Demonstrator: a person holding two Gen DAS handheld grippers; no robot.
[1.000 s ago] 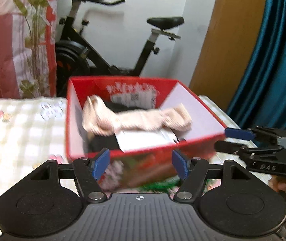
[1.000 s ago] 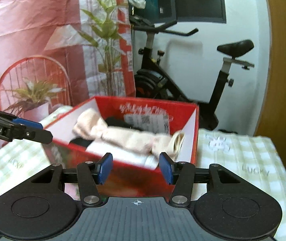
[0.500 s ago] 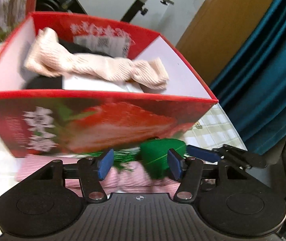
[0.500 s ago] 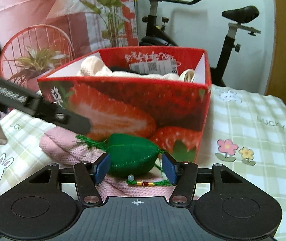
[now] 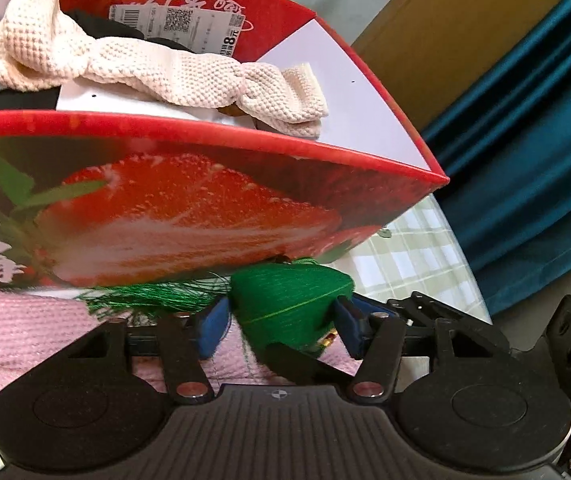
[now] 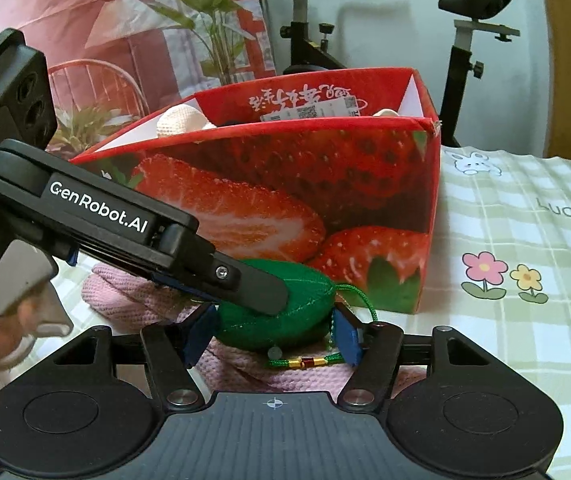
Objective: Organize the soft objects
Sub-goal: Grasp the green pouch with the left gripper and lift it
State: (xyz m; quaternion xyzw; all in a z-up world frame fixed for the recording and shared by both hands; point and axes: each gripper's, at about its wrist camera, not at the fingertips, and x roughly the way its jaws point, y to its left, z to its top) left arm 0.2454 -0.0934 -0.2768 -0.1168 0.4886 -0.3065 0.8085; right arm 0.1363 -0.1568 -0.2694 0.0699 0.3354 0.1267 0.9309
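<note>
We have part of the sorting done: a cream knitted cloth point(image 5: 157, 68) and something dark already lie in the strawberry box point(image 5: 205, 216). Still outside, just in front of the box, a green stuffed pouch point(image 6: 281, 304) rests on a pink knitted cloth point(image 5: 17, 332) on the bench point(image 6: 525, 216). Our left tongs point(image 5: 283, 324) have just been closing and our right tongs point(image 6: 271, 338) opening; both pairs straddle the pouch, though we cannot tell whether either is actually pinching it. Pouch and pink cloth remain to be boxed.
</note>
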